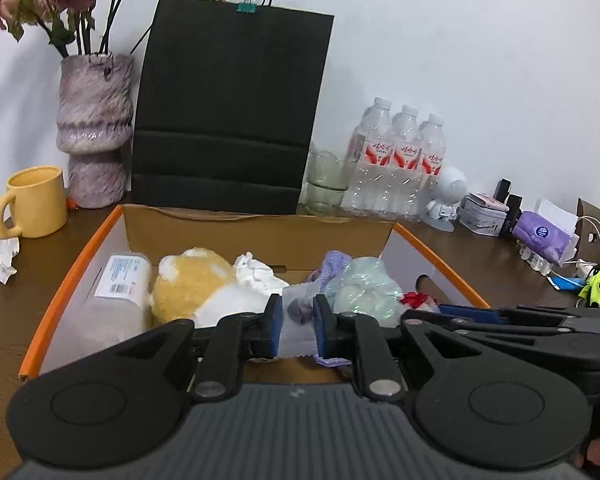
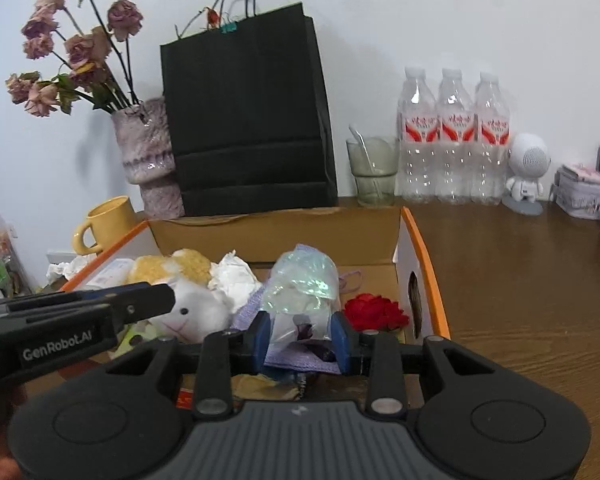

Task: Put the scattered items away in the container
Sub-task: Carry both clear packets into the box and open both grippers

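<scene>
We hold one clear bag [image 2: 300, 292] between both grippers, left gripper [image 1: 298, 326] and right gripper [image 2: 302, 338] each clamped on it, over the box [image 1: 260, 232] for dropping in.

The box [image 2: 424, 256] is crowded with items, open above. Bag [image 2: 248, 120], vase [image 2: 148, 160] and bottles [image 2: 452, 140] wall the back; bare surface [image 2: 520, 280] lies right of the box.
</scene>
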{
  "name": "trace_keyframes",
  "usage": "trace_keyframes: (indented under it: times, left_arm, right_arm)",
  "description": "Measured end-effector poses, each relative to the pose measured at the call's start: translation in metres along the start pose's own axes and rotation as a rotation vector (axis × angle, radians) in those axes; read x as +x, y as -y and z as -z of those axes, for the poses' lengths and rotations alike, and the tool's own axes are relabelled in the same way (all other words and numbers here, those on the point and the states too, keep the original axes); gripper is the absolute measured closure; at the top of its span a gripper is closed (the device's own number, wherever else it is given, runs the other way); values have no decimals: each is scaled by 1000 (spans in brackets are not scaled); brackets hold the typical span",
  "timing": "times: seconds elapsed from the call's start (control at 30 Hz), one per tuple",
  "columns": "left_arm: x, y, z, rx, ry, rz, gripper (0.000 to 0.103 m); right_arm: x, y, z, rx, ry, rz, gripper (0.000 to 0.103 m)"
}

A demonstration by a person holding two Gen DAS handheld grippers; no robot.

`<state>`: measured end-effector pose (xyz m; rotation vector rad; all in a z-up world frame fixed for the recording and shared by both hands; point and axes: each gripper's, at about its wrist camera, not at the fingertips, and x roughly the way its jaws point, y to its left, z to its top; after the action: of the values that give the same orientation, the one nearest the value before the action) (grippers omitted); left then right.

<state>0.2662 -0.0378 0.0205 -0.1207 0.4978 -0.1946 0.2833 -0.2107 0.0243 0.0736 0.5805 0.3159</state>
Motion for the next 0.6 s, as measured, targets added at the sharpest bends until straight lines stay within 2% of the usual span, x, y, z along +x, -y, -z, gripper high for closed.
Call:
trace_keyframes:
  times: [0.1,0.17,0.2,0.23,0.27,0.3,0.33,0.37,0.47,0.6]
  left_arm:
    - [-1,-2,1,1,1,-6,86]
    - [0,-2,2,2,-10,-12,84]
    - [0,-1,1,3,-19,-17,83]
    - [-1,0,1,4,-24,-23,69]
    - [-2,0,1,2,-22,-37,51]
    - [-3,0,0,2,-16,-65,42]
    - [-5,-1,-2,7,-6,-98,24]
    - [-7,-2,-3,12,9,-125,13]
    - [-13,-6,-7,-2,39,-143,0]
    - [-18,-9,-10,-18,45,-126,0]
  right_arm:
    - [0,2,0,-1,1,9,71]
    - [-1,1,1,-4,0,13,66]
    - [-2,0,0,-7,-1,18,59]
    - [-3,0,0,-9,-1,22,36]
    - [-4,0,-1,-9,5,30,13]
    - [-7,0,-2,-11,18,50,12]
    - [-9,1,-3,-15,31,66,11]
    - [-11,2,-5,-15,38,66,9]
    - [-16,11,-9,15,48,55,0]
    - [-15,17,-12,33,47,73,0]
